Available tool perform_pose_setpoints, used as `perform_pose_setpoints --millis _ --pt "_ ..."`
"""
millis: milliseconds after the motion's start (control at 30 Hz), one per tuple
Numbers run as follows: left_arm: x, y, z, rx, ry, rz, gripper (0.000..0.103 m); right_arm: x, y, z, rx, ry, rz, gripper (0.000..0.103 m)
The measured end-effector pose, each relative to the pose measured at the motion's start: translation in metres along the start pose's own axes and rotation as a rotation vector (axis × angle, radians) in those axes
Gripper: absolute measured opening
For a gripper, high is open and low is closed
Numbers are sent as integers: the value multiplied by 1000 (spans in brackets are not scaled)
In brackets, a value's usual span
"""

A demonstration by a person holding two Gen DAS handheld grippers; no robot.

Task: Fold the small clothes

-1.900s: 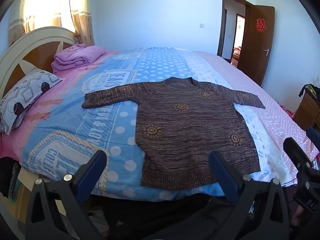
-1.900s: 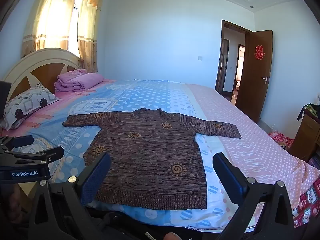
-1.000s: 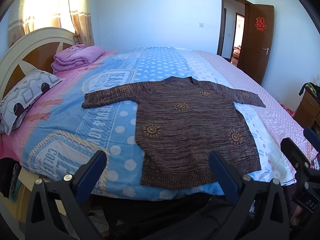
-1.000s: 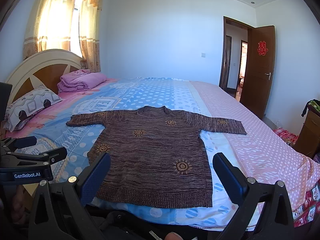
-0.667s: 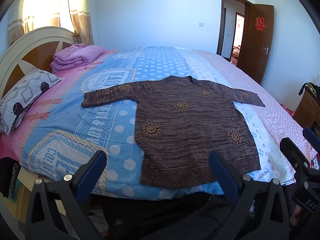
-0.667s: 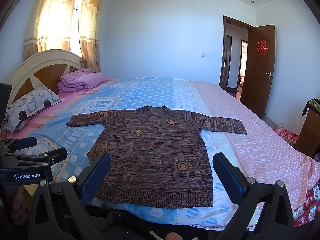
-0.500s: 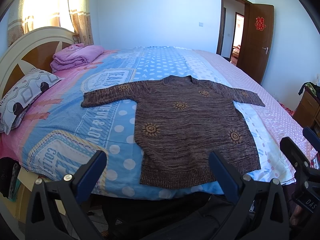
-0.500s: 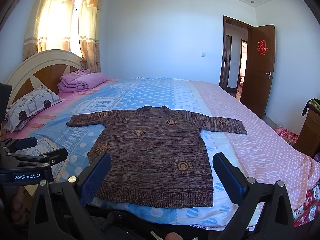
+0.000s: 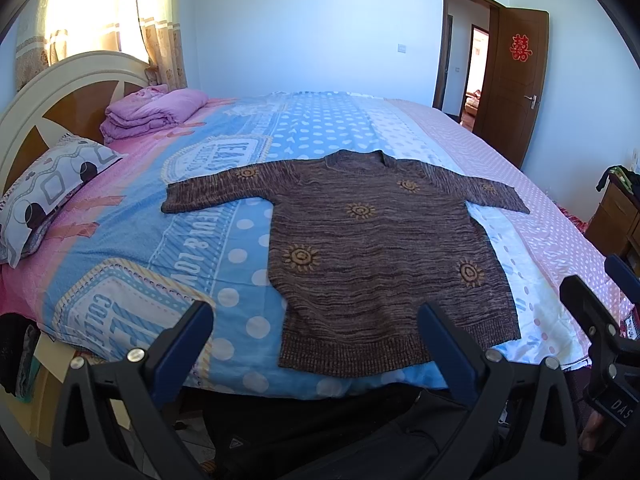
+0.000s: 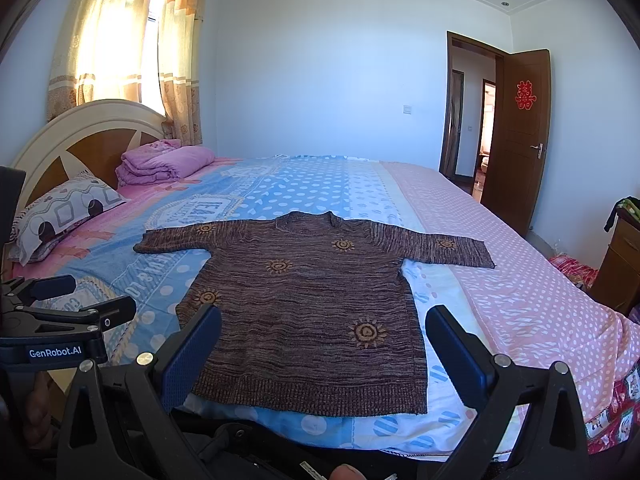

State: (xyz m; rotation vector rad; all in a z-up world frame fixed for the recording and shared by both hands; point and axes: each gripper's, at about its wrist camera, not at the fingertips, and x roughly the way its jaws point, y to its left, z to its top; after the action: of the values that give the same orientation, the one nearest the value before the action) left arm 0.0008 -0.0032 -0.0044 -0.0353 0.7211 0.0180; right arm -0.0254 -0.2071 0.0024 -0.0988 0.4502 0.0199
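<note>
On bed (image 9: 120, 248): 1 flat sweater (image 9: 380, 256), 2 grippers, jaws spread, empty.

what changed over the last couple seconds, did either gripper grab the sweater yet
No grab yet. The right gripper tilted up slightly, so the sweater sits lower in its view. The left gripper barely moved. Both remain open and short of the hem, and the sweater still lies flat and unfolded on the bed.

The sweater (image 9: 376, 248) is streaky brown with orange suns. The bedsheet (image 9: 132, 248) is blue with white dots, pink at left and right. The far-left blanket (image 9: 156, 110) is purple.
</note>
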Motion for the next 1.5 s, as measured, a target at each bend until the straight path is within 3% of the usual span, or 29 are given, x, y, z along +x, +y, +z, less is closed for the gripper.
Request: perform_pose_setpoints --millis 1267,1500 --pt "3 -1 -3 -9 8 -8 103 5 -2 0 1 20 20 102" --pt "21 -4 -1 17 34 -26 103 30 -15 -3 37 81 107 102"
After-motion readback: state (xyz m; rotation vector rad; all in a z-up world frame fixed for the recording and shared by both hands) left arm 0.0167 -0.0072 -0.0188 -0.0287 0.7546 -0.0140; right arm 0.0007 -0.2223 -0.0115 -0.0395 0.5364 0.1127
